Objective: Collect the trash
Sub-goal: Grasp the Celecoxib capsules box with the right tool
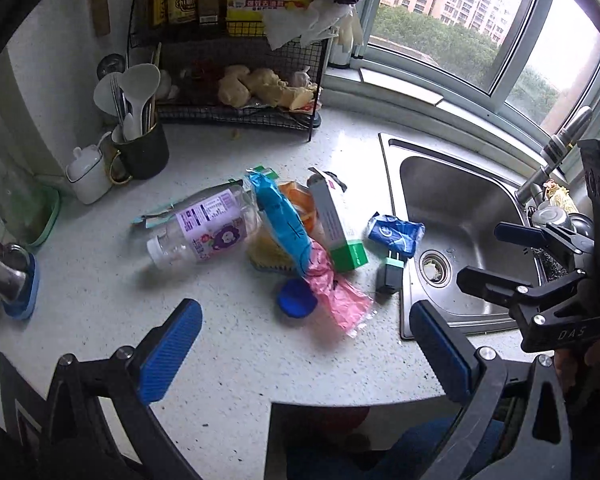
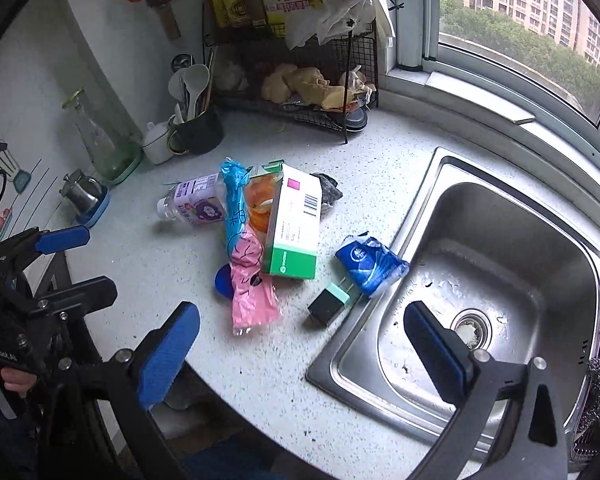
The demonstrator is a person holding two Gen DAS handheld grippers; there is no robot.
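A heap of trash lies mid-counter: a clear bottle with a purple label (image 1: 204,232) (image 2: 196,204), a blue and pink plastic bag (image 1: 284,228) (image 2: 236,216), a white and green box (image 1: 336,224) (image 2: 296,228), a blue packet (image 1: 396,232) (image 2: 370,264), a black and mint plug (image 1: 388,276) (image 2: 330,302) and a blue cap (image 1: 296,300) (image 2: 222,280). My left gripper (image 1: 308,352) (image 2: 100,260) is open and empty, short of the heap near the counter's front edge. My right gripper (image 2: 300,348) (image 1: 480,254) is open and empty, straddling the sink's near left corner.
A steel sink (image 1: 480,184) (image 2: 520,240) with a faucet (image 1: 556,152) lies right of the heap. Along the back stand a black wire rack (image 1: 240,116) (image 2: 292,112), a dark mug of utensils (image 1: 144,148), a white pot (image 1: 88,176) and a glass carafe (image 2: 100,136).
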